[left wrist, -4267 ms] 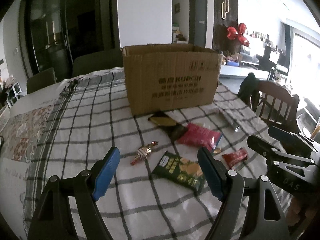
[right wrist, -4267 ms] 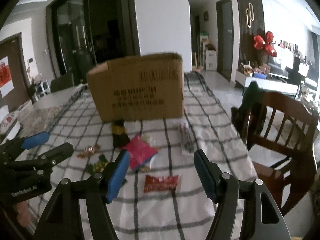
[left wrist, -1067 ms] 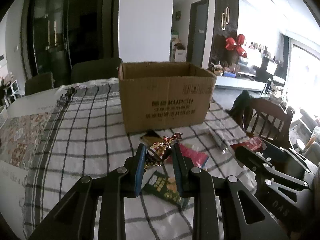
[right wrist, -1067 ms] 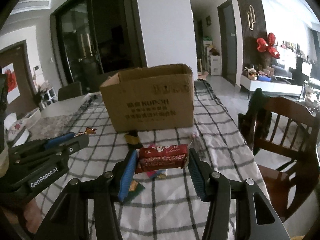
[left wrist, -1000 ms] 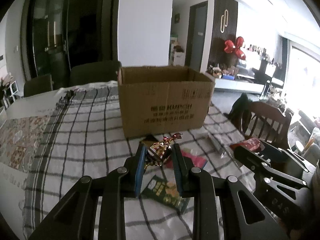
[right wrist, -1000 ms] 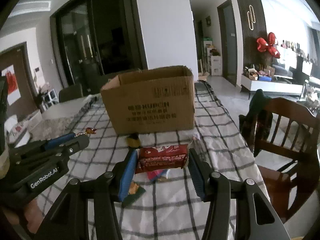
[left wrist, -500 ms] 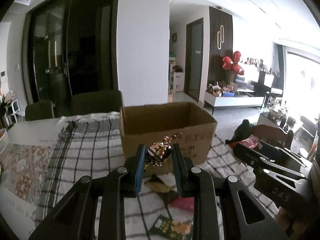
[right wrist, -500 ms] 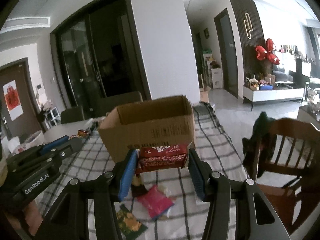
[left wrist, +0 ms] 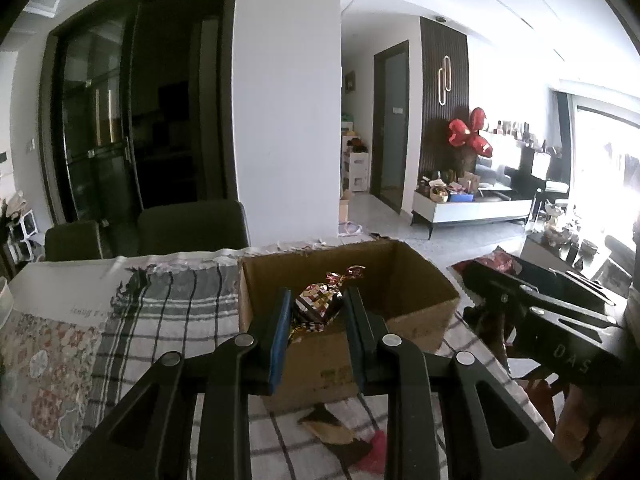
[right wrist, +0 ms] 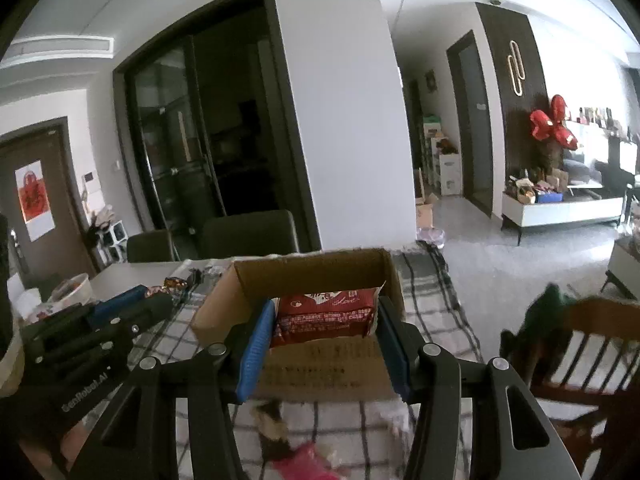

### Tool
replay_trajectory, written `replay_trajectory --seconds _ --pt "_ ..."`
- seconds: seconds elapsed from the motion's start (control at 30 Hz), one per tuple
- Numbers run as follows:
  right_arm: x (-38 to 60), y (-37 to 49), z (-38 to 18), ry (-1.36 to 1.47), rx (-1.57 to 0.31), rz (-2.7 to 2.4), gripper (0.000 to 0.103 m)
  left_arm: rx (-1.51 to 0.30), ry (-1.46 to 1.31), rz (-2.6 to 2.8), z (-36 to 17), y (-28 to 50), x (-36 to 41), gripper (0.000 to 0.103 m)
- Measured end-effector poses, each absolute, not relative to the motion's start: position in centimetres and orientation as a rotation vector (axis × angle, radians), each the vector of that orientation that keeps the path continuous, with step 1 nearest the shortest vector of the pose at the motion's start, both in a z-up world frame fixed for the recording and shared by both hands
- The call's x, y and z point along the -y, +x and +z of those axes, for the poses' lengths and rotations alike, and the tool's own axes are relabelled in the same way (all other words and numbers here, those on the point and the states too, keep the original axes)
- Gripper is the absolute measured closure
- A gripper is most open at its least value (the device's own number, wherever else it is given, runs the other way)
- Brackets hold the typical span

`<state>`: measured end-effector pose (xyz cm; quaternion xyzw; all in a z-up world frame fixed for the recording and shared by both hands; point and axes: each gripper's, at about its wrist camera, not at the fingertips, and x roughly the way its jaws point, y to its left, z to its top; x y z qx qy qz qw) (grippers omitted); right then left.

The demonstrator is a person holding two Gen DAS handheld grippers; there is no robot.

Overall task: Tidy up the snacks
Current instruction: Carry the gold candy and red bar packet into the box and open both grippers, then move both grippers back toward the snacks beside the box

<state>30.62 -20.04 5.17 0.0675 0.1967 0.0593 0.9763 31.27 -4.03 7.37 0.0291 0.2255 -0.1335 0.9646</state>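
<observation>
both tools are carrying snacks to the drop. the left gripper [left wrist: 315,316] is clamped narrow on a foil candy [left wrist: 318,307], the right gripper [right wrist: 325,322] wider on a red packet [right wrist: 326,314], each held at the near rim of the cardboard box [left wrist: 404,276]. next, probably: reach farther over the opening and release. "genrobot.ai" shows on the left tool; the box print is blurred.

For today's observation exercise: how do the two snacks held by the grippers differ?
The foil-wrapped candy is small and crinkly with twisted ends; the red snack packet is flat, wide and rectangular. The candy is multicoloured; the packet is plain red with print. Both are clamped, by the left gripper and right gripper, above the cardboard box.
</observation>
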Motion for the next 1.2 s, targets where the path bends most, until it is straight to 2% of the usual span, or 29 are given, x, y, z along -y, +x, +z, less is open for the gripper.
replay_trajectory --seconds 0.53,0.6,0.67,0.7,0.77,1.07,1.2 --pt "21.1 37.9 3.6 0.111 -0.481 0.147 0.05 -0.545 0.088 -0.242 5.3 38.3 5.5 0.076" --pt "21.2 38.5 3.4 0.109 -0.488 0.139 0.05 -0.555 0.092 -0.228 5.0 38.9 5.5 0.069" --pt "21.2 38.8 3.3 0.101 -0.496 0.128 0.048 -0.555 0.089 -0.217 4.8 39.0 5.2 0.043" --pt "21.2 38.9 3.2 0.099 -0.503 0.123 0.04 -0.55 0.086 -0.209 4.9 38.9 5.1 0.042" --pt "21.2 38.8 3.2 0.096 -0.495 0.099 0.03 -0.541 0.092 -0.194 4.9 38.6 4.8 0.041" --pt "21.2 36.0 3.3 0.078 -0.485 0.09 0.03 -0.479 0.14 -0.149 6.2 34.6 4.4 0.024" --pt "20.9 34.2 3.5 0.067 -0.478 0.108 0.03 -0.474 0.136 -0.145 6.5 32.7 4.1 0.022"
